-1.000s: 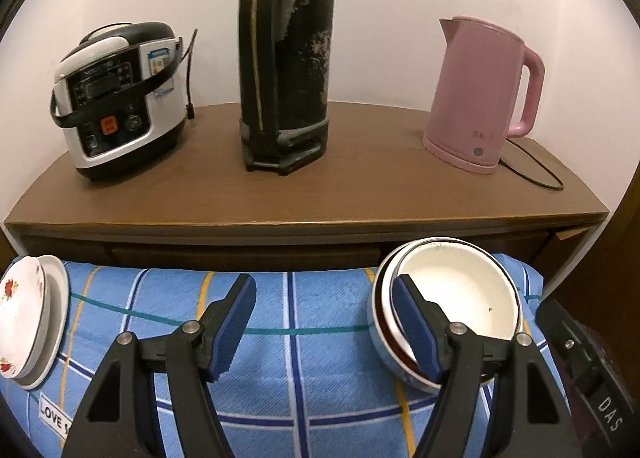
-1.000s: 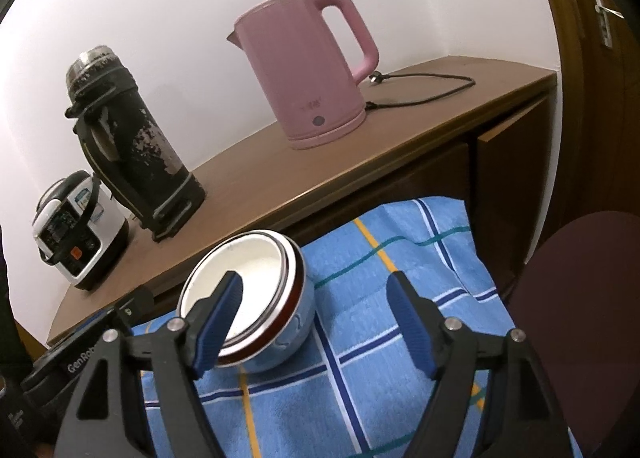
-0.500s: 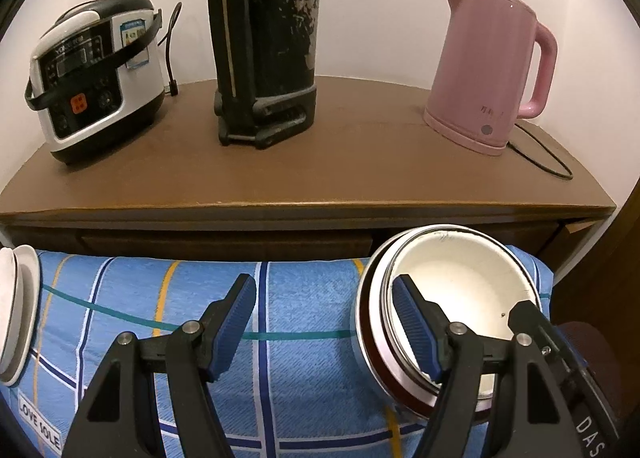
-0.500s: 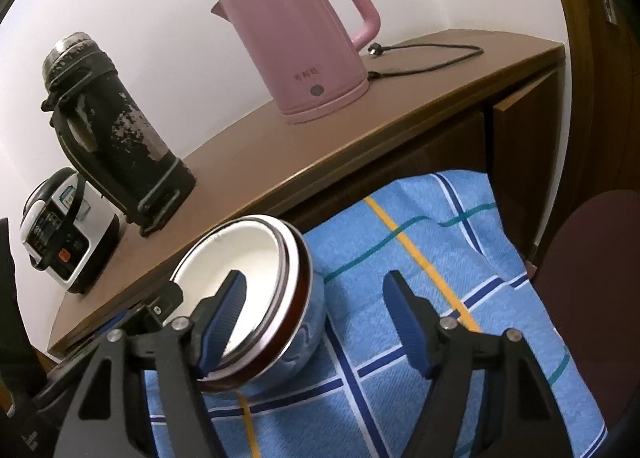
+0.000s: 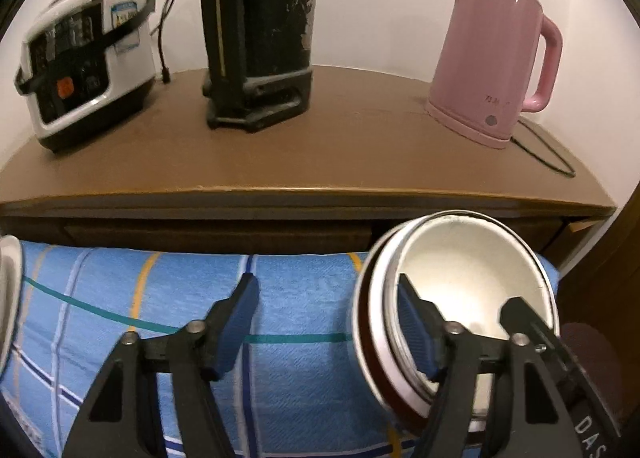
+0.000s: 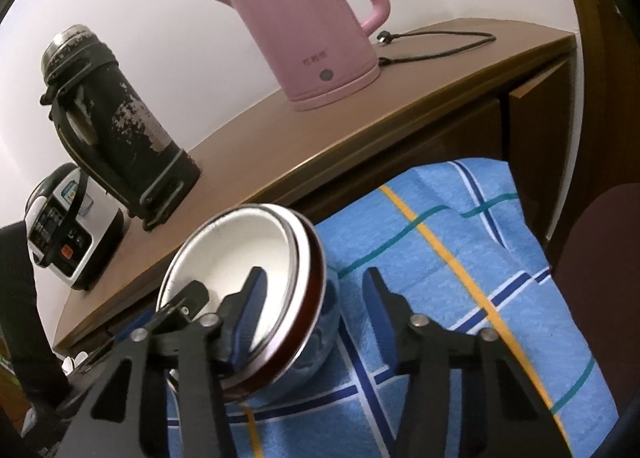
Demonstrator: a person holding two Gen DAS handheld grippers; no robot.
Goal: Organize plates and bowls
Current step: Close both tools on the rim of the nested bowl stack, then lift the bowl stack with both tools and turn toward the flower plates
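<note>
A stack of nested bowls (image 5: 460, 282), white inside with a dark red rim, sits on the blue checked cloth (image 5: 280, 298) at the right. My left gripper (image 5: 324, 322) is open; its right finger is inside the top bowl and its left finger is over the cloth. My right gripper (image 6: 316, 302) is open and straddles the bowls' (image 6: 240, 258) right rim: left finger inside, right finger outside. The right gripper's tip also shows inside the bowl in the left wrist view. A white plate's edge (image 5: 8, 286) shows at the far left.
A brown wooden sideboard (image 5: 300, 154) stands behind the cloth with a rice cooker (image 5: 84, 58), a black flask (image 5: 260, 30) and a pink kettle (image 5: 492, 58) with its cord. A dark red seat (image 6: 600, 266) is at the right.
Both grippers moved closer to the bowl stack; the left one shifted right, so the plates at the left slid almost out of view. The right gripper's left finger now reaches inside the bowl.
</note>
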